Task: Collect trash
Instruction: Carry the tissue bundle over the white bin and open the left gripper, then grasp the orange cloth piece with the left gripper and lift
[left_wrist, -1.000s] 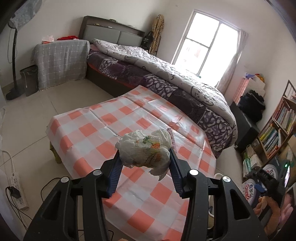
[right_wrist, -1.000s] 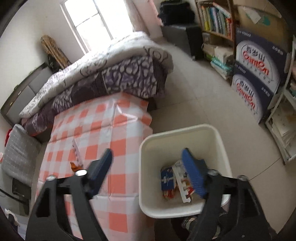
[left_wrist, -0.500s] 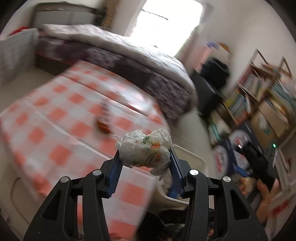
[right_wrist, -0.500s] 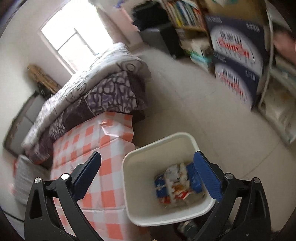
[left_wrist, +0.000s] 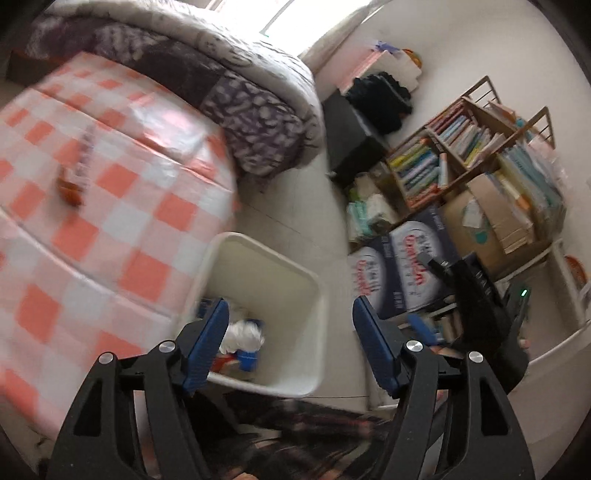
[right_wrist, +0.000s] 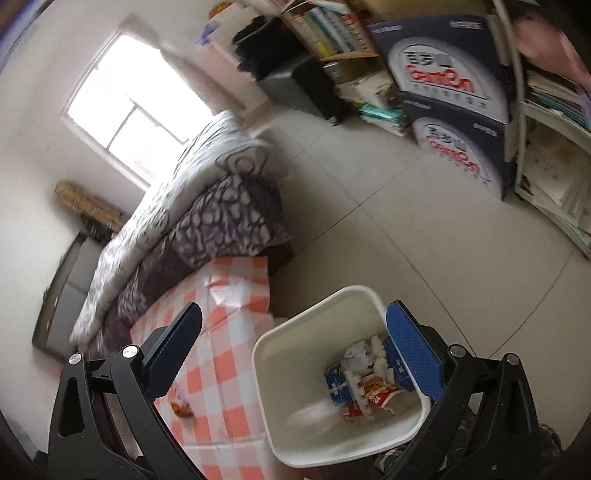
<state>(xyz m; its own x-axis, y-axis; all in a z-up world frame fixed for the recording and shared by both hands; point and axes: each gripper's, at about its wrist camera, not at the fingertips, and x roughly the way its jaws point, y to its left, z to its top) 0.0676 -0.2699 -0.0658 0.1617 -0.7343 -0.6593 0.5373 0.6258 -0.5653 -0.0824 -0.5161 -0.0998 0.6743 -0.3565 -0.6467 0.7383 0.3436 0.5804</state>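
the left gripper (left_wrist: 290, 338) hangs over a white, square-mouthed plastic bin (left_wrist: 312, 284) with rounded corners; its blue ribbed pads have just been spreading and nothing sits between them. the crumpled white wad (left_wrist: 242, 334) with a soft, wrinkled surface lies in the bin, beside blue and red packaging, close behind the left pad. the right gripper (right_wrist: 295, 330) is spread wide and empty, one pad over the checked cloth, the other over the bin's rim (right_wrist: 364, 291). inside the bin, its camera shows crushed paper (right_wrist: 356, 356), a blue carton (right_wrist: 338, 384) and a red printed wrapper (right_wrist: 378, 395), plus a blurred pale streak on the bin's floor. the table (left_wrist: 110, 229) next to the bin wears a glossy orange-and-white checked cloth with creases; a small brownish scrap (left_wrist: 70, 194) and a thin pale strip (left_wrist: 85, 147) lie on it, too blurred to identify.
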